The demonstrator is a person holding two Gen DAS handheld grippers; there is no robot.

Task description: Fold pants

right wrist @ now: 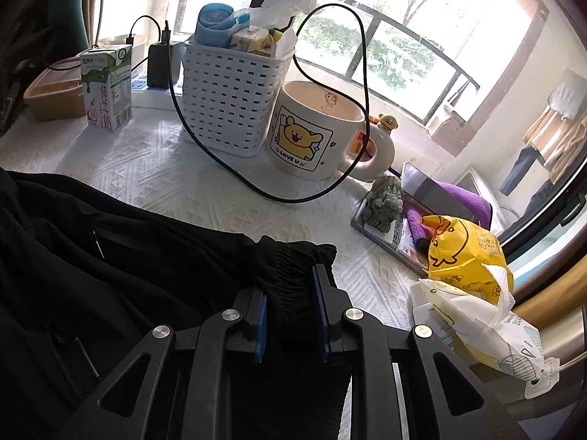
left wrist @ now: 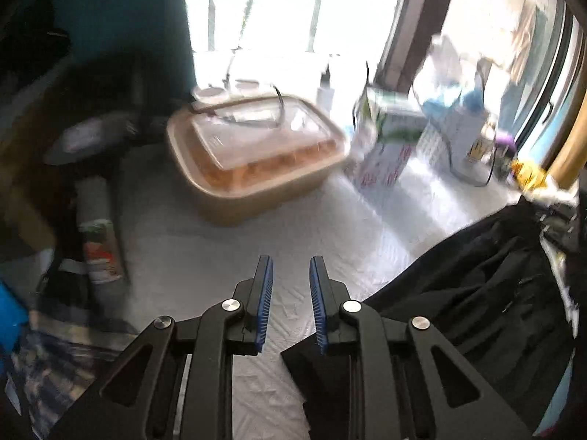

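The counter (right wrist: 154, 168), covered in a white embossed cloth, carries everything here, and the black fabric pants (right wrist: 110, 256) take up most of its near side, lying loose and rumpled with a zip pocket showing, no flat, squared fold in them that the pictures reveal. So the fold looks barely begun: the cloth has yet to be smoothed, doubled over and laid down. Behind them stand a white perforated plastic basket (right wrist: 227, 99) stuffed with odds and ends, a tan lidded food box (left wrist: 256, 157), a cream mug with a yellow bear print (right wrist: 312, 132) and a green-and-white milk carton (right wrist: 108, 88), with a black cable (right wrist: 220, 157) looping across the cloth. The right tongs (right wrist: 291, 315) are closed on a bunched edge of the pants, seemingly the stitched waistband, gathered between the blue pads. The left tongs (left wrist: 291, 304) hover over bare cloth beside the pants, set narrowly apart and holding nothing; their view is blurred.
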